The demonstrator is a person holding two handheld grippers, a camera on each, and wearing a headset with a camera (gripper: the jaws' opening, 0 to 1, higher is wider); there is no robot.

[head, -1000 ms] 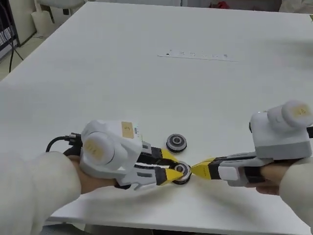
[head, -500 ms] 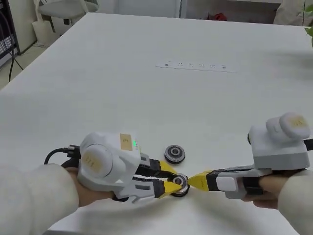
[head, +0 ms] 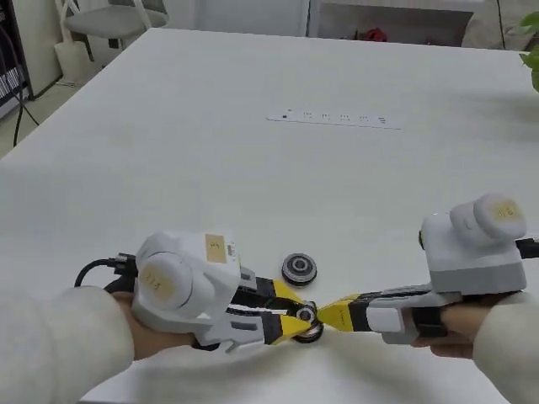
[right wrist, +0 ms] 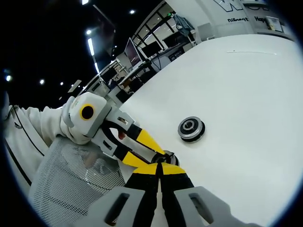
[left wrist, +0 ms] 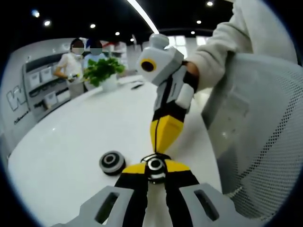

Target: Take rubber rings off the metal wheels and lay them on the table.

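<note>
The left gripper (head: 290,318) comes in from 9 o'clock at the near edge of the white table (head: 210,151), and its yellow-tipped jaws are clamped on a small metal wheel (head: 306,317). In the left gripper view the wheel sits squarely between the two tips, one jaw at 9 o'clock of it and the other at 3 o'clock, hub facing up.

The right gripper (head: 327,316) reaches in from 3 o'clock. Its jaws are pressed together, and the joined tip touches the wheel's rim on the side away from the left gripper. The rubber there is dark and small, so I cannot tell whether any of it is nipped between the tips.

A spare wheel (head: 299,268) lies flat on the table just beyond the held one, at about 12 o'clock of it and apart from both grippers. Its dark ring (right wrist: 191,138) sits around the bright hub.

Each gripper is held by a hand in a cream sleeve (head: 59,337). A black cable (head: 94,269) trails off the left gripper at 9 o'clock.

Far up the table, at 12 o'clock, a white power strip (head: 333,118) lies flush with the surface. A chair (head: 109,17) stands past the table's far corner at 10 o'clock. In the left gripper view a potted plant (left wrist: 102,71) stands on the table's far end, with two people (left wrist: 83,61) behind it.
</note>
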